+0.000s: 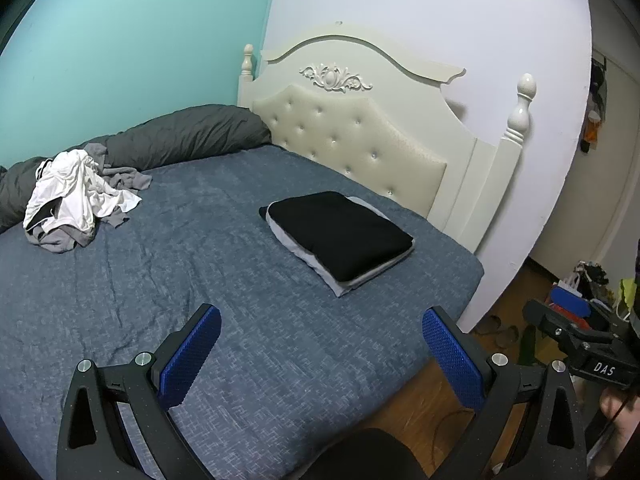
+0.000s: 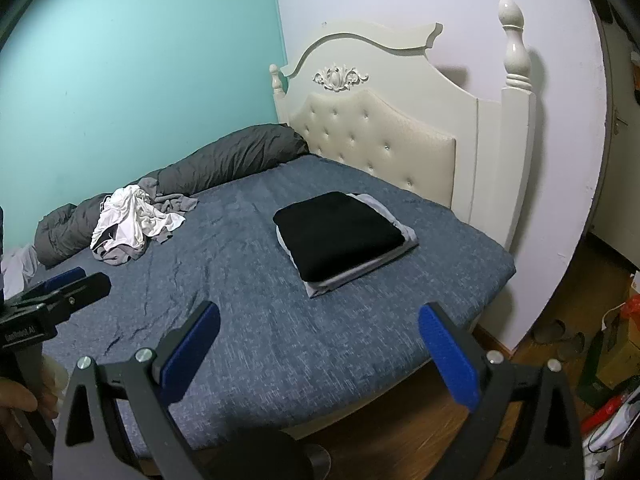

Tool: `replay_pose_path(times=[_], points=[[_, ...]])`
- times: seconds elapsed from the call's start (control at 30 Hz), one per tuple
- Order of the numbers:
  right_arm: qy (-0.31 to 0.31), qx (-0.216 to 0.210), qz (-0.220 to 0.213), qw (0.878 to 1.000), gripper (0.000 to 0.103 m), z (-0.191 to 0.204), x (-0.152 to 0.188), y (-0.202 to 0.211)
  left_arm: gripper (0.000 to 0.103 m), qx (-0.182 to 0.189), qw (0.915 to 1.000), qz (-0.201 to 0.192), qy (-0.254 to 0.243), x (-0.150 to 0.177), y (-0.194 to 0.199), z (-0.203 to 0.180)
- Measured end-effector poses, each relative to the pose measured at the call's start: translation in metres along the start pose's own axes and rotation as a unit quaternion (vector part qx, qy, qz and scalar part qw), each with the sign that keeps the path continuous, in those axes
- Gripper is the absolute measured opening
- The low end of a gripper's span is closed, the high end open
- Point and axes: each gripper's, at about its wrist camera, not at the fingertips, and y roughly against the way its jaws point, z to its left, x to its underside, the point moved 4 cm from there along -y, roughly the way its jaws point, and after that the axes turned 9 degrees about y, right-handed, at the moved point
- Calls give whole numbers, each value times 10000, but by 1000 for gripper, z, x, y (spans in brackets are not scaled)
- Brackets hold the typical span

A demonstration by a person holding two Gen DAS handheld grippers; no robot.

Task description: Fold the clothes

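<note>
Resting on the bed: a folded stack, black garment on top with pale grey layers showing at its edges, lying flat on the blue-grey bedspread toward the headboard side.
Unfolded clothes: a loose heap of white and grey garments, crumpled, on the far side of the bedspread by the turquoise wall; well apart from the folded stack.
Heap's neighbour: a dark grey rolled duvet runs along the turquoise wall; the heap lies against it, and a grey piece drapes toward it.
Headboard: cream, tufted panel with a carved crest, standing against the white wall; a turned post at each end.
Floor side: wooden floor beyond the bed's corner, with slippers and mixed clutter at the right edge, too small to name.
Open bedspread: bare, lightly creased fabric lies between both grippers and the clothes; nothing blocks the way to either pile.
Left gripper: blue-padded fingers spread wide, holding nothing, hovering above the near edge of the bedspread, touching no cloth.
Right gripper: blue-padded fingers likewise wide apart and empty, above the bed's near corner; from the left wrist view it shows at the right edge, over the floor.
Person: part of a hand grips the left gripper's handle at the lower left of the right wrist view.
</note>
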Motion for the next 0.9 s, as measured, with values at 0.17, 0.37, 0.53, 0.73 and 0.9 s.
replay_pose_path(times=[0.17,0.37,0.53,0.73,0.9], points=[[-19,-12,55,10000,100,-1,4,-2,103,-18,10000,-17,-5,1,0,1],[-13,-4,72,10000,100,-1,5,-2,103,-31,10000,11,-32,1,0,0],[-33,-10,64,10000,100,-2,6,-2,103,-47,10000,17,-40,2,-2,-1],[-57,-32,80,9999,100,-3,7,-4,103,-33,10000,52,9,3,-4,2],[-59,-51,115,9999,100,-2,9,-5,103,-97,9999,30,-20,4,-3,3]])
